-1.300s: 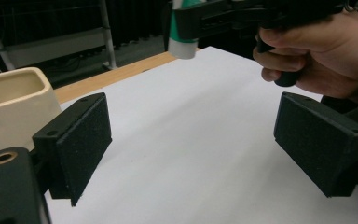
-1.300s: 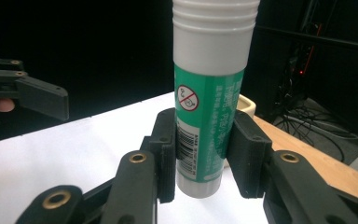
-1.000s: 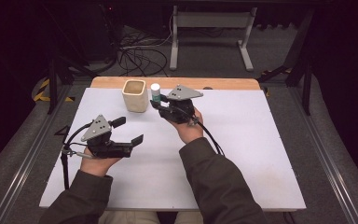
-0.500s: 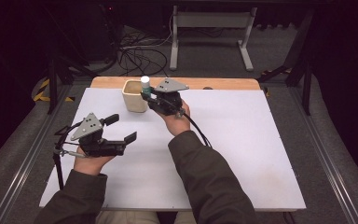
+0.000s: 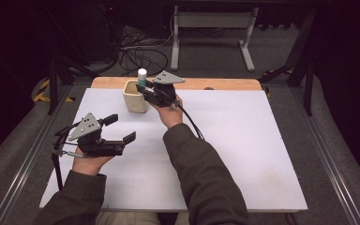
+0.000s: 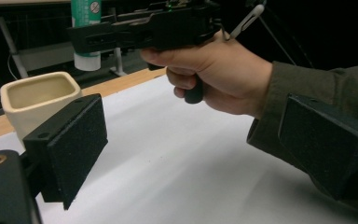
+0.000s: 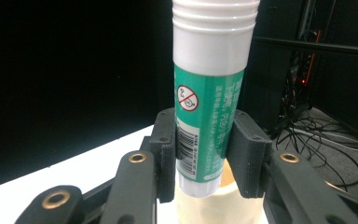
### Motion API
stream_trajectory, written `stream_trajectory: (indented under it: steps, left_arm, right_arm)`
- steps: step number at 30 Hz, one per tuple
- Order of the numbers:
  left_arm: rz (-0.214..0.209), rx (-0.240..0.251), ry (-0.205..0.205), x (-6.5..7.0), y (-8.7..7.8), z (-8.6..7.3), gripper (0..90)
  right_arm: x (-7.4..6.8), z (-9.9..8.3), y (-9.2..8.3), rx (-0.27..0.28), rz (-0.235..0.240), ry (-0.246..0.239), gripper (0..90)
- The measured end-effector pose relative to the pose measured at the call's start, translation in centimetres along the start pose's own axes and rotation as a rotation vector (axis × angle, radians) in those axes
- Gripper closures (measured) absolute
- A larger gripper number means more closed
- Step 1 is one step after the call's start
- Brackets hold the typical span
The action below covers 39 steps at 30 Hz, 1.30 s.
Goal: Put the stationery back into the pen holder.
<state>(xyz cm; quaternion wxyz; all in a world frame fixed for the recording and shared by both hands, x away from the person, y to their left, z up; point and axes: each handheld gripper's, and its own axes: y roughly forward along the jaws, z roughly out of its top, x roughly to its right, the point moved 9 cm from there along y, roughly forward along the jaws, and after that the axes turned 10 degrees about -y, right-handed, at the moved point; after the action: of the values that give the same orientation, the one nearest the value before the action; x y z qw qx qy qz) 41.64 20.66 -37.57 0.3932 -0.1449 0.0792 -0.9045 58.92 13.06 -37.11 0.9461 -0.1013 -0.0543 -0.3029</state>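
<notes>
A green-labelled glue stick with a white cap (image 7: 210, 100) is held upright, its long axis vertical, pinched near its lower end between the two black jaws of the right gripper (image 5: 146, 88), which are closed on its sides. In the right gripper view the stick's white base is seen directly above the cream square ceramic cup (image 5: 135, 96), whose rim shows just beneath it; in the high view the stick (image 5: 142, 77) stands over the cup's far right part, not yet inside it. A straight lowering is judged to be what the next move turns on, the stick being already in line with the opening. The right hand is stretched forward across the white worktop (image 5: 243, 140), the gripper kept level and pointed toward the cup. The left gripper (image 5: 119, 129) is held low over the near left of the worktop, well apart from the cup, its jaws spread wide with nothing between them.
</notes>
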Motion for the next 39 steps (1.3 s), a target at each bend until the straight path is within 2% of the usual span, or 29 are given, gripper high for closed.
stream_trajectory:
  steps: [9, 15, 22, 32, 39]
  left_arm:
    - [0.006, 0.004, -0.007, -0.3, -0.1, -0.1, 9.1]
    - [0.000, 0.012, -0.015, -0.2, -0.2, 0.0, 9.7]
    - [-0.004, 0.020, -0.014, -0.1, -0.4, 0.2, 10.2]
    - [-0.006, 0.019, -0.018, -0.3, -0.5, 0.1, 10.2]
    - [-0.004, 0.018, -0.016, -0.3, -0.5, 0.1, 10.2]
  right_arm:
    - [0.5, -1.2, 2.3, -0.001, -0.021, -0.012, 65.9]
    - [0.9, -2.0, 3.1, -0.006, -0.048, -0.026, 65.8]
    - [1.4, -2.4, 3.9, -0.008, -0.066, -0.008, 65.8]
    - [0.9, -3.5, 5.3, -0.065, -0.068, -0.073, 65.8]
    - [0.9, -4.1, 5.5, -0.088, -0.065, -0.074, 65.6]
